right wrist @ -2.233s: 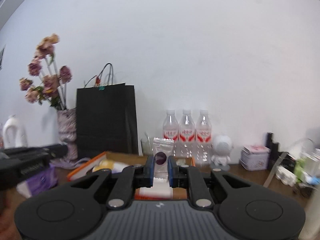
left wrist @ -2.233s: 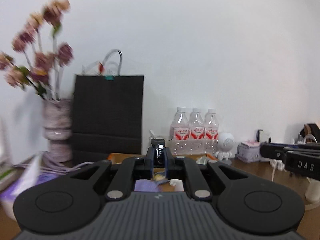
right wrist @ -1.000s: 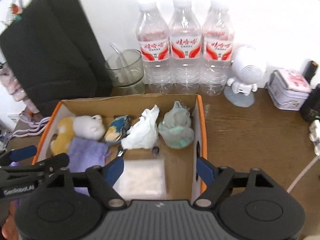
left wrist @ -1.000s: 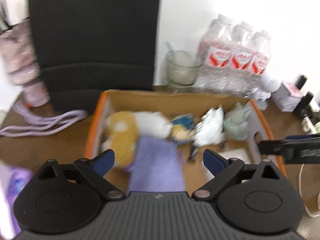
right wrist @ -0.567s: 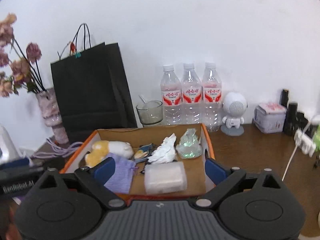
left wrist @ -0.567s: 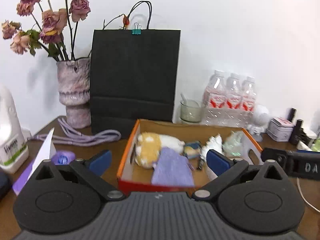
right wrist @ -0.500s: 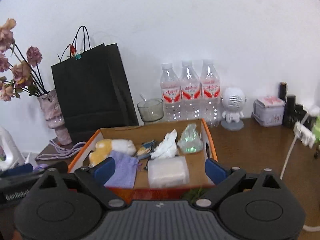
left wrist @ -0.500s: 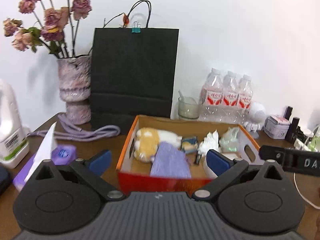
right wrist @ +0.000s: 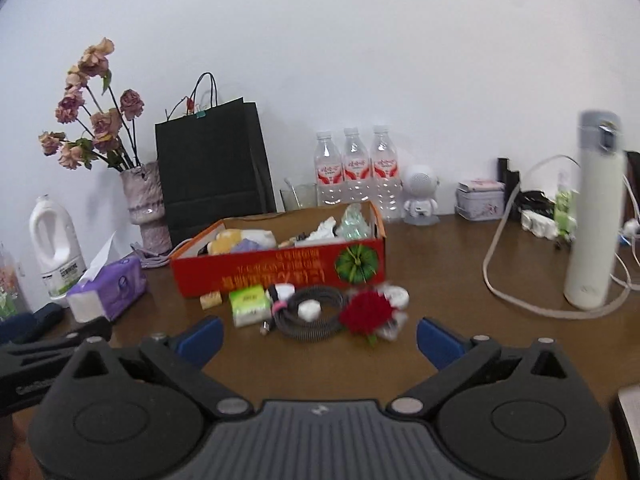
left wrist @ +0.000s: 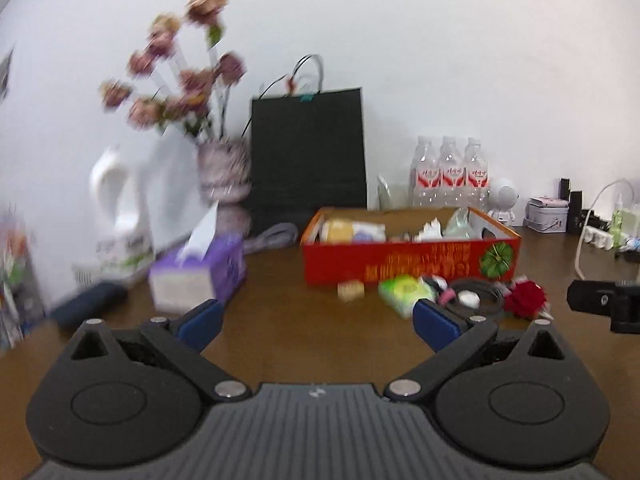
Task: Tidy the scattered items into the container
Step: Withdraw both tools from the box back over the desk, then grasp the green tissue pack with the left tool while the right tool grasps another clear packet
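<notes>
Starting at the left of the desk: a white detergent jug stood by the wall, with a purple tissue pack in front of it and a vase of dried roses just behind. A black paper bag leaned on the wall next to the vase.

Mid-desk sat the red box, already holding a yellow-and-white plush, something purple and some crumpled wrappers. Right in front of it was the leftover clutter: a small tan block, a green tissue packet, a coiled black cable and a red fabric rose, all close together on the wood.

Three water bottles and a little white robot figure lined the wall behind the box, and a tall white thermos stood off to the right.

The left gripper was spread wide with nothing in it. The right gripper was opening, also empty, hanging short of the clutter.
</notes>
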A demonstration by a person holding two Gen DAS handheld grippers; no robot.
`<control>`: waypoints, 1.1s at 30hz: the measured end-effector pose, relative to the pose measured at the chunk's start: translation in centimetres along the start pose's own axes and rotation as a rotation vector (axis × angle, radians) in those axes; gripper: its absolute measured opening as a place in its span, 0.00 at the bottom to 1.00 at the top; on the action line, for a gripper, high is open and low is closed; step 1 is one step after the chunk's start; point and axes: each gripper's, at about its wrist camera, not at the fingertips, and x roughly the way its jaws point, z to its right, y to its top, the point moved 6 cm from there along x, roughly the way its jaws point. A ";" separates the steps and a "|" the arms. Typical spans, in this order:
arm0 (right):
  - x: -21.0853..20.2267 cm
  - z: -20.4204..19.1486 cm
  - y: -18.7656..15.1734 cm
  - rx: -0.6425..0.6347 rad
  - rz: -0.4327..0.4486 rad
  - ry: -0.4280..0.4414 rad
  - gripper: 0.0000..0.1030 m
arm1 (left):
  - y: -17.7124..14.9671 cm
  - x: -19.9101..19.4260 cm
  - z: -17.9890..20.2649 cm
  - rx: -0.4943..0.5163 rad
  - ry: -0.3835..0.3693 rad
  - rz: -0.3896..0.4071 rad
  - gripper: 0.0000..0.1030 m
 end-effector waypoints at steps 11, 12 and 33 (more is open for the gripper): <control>-2.7 -1.2 -2.9 -0.071 0.012 0.030 1.00 | -4.2 -3.0 1.9 0.043 -0.064 -0.070 1.00; -2.3 -1.1 -2.8 -0.084 0.011 0.019 1.00 | -4.0 -2.7 1.8 0.043 -0.065 -0.069 1.00; 14.4 6.6 -0.4 -0.139 -0.271 -0.117 0.68 | 2.0 18.9 6.3 0.011 -0.197 -0.221 0.82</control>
